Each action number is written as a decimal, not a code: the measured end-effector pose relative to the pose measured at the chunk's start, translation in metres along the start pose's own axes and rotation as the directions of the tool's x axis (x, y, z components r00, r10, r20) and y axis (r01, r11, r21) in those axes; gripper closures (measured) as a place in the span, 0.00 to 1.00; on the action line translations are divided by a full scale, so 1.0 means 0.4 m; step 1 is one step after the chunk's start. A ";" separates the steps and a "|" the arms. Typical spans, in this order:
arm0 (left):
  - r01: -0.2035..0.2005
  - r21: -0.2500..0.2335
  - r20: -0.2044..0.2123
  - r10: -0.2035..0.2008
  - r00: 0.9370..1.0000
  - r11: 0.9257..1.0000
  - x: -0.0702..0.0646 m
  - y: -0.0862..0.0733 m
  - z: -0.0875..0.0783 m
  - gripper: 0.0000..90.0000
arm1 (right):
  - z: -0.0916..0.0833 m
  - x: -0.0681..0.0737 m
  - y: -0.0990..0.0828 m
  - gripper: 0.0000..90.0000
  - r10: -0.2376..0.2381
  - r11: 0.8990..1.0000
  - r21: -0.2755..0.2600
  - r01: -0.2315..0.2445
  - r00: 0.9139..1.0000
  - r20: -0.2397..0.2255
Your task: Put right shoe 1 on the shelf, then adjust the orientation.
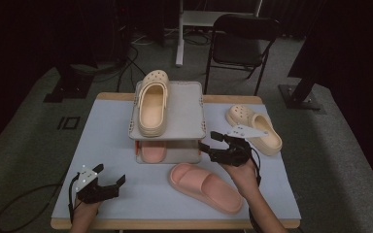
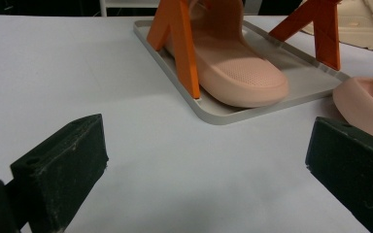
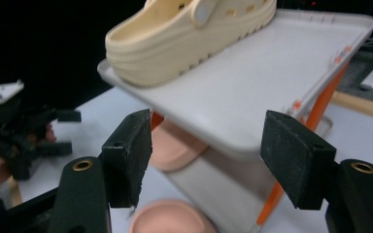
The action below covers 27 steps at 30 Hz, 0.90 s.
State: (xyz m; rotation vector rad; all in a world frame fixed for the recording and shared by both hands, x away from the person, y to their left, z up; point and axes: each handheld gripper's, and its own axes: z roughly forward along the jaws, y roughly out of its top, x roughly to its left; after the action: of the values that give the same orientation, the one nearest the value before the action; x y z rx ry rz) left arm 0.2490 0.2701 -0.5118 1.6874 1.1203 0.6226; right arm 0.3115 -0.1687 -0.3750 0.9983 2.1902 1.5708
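Right claw [image 1: 212, 144] open, nothing between its jaws, held just off the front right corner of the grey two-tier shoe rack with orange legs [image 1: 184, 104], directly above the loose pink foam slide [image 1: 206, 187] lying on the pale blue counter [image 1: 111, 145]. Left claw [image 1: 110, 180] also open and empty, low over the counter's near left corner. A cream perforated clog [image 1: 153, 103] sits on the rack's top tray, a second pink slide [image 1: 152, 151] on the lower one.

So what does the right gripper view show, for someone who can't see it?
Two open black tongs frame a grey two-level rack. A cream rubber clog sits on its top shelf, a pink foam slide lies underneath, and another pink slide rests on the table below.
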 end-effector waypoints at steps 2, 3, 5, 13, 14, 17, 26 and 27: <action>0.002 -0.001 0.000 -0.002 1.000 1.000 0.001 0.001 -0.001 0.02 | -0.002 -0.003 -0.022 0.34 -0.012 1.000 0.019 0.012 1.000 -0.004; 0.005 -0.001 -0.001 -0.005 1.000 1.000 0.000 0.001 -0.002 0.02 | -0.004 -0.006 -0.033 0.34 -0.014 0.999 0.029 0.015 1.000 -0.009; 0.002 -0.004 -0.001 -0.002 1.000 1.000 -0.001 0.001 -0.003 0.02 | -0.007 -0.010 -0.057 0.33 -0.021 0.999 0.042 0.022 1.000 -0.011; 0.002 -0.001 -0.003 -0.002 1.000 1.000 -0.002 0.001 -0.001 0.02 | -0.024 -0.052 -0.148 0.36 0.009 0.994 0.106 -0.009 1.000 -0.007; 0.002 -0.001 -0.003 -0.002 1.000 1.000 -0.002 0.001 -0.001 0.02 | -0.025 -0.054 -0.155 0.36 0.009 0.994 0.113 -0.008 1.000 -0.003; 0.001 0.000 -0.002 -0.001 1.000 1.000 -0.003 0.001 -0.001 0.02 | -0.031 -0.066 -0.180 0.37 0.018 0.991 0.129 -0.018 1.000 0.006; 0.001 -0.001 -0.001 -0.001 1.000 1.000 -0.002 0.001 -0.001 0.02 | -0.041 -0.082 -0.233 0.39 0.044 0.985 0.164 -0.049 0.998 0.035; -0.001 -0.001 -0.002 0.001 1.000 1.000 -0.002 0.001 -0.001 0.02 | -0.041 -0.083 -0.239 0.40 0.049 0.985 0.165 -0.053 0.998 0.031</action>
State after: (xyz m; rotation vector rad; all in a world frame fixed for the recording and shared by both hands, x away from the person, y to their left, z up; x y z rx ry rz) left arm 0.2484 0.2694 -0.5110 1.6870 1.1205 0.6247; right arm 0.2903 -0.2197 -0.4613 1.1244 2.3247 1.4059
